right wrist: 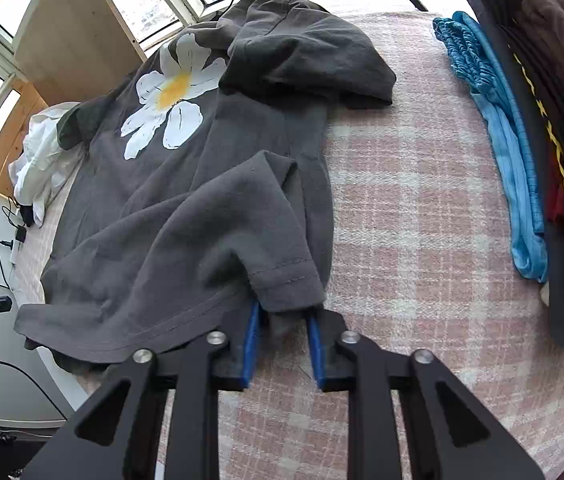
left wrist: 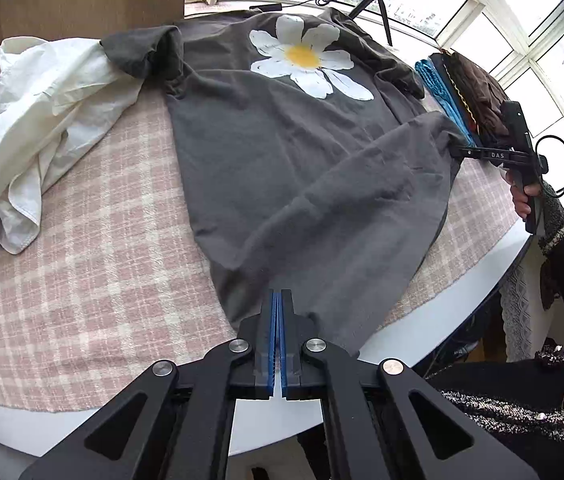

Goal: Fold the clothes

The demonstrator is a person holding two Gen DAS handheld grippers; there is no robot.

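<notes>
A dark grey T-shirt [left wrist: 282,168] with a white daisy print [left wrist: 305,58] lies spread on the pink checked tablecloth [left wrist: 94,280]. My left gripper [left wrist: 280,294] is shut on the shirt's hem at the near edge. In the right wrist view the same shirt [right wrist: 186,216] has its hem corner folded over, and my right gripper [right wrist: 283,312] stands with its jaws apart around that folded corner, the cloth between the blue pads. The right gripper also shows in the left wrist view [left wrist: 457,148] at the shirt's right edge.
A crumpled white garment [left wrist: 42,120] lies at the left. A stack of folded clothes, blue [right wrist: 497,128] and dark [right wrist: 553,80], stands along the right side. A tripod [left wrist: 377,0] stands by the windows behind. The table's white edge [left wrist: 481,264] curves on the right.
</notes>
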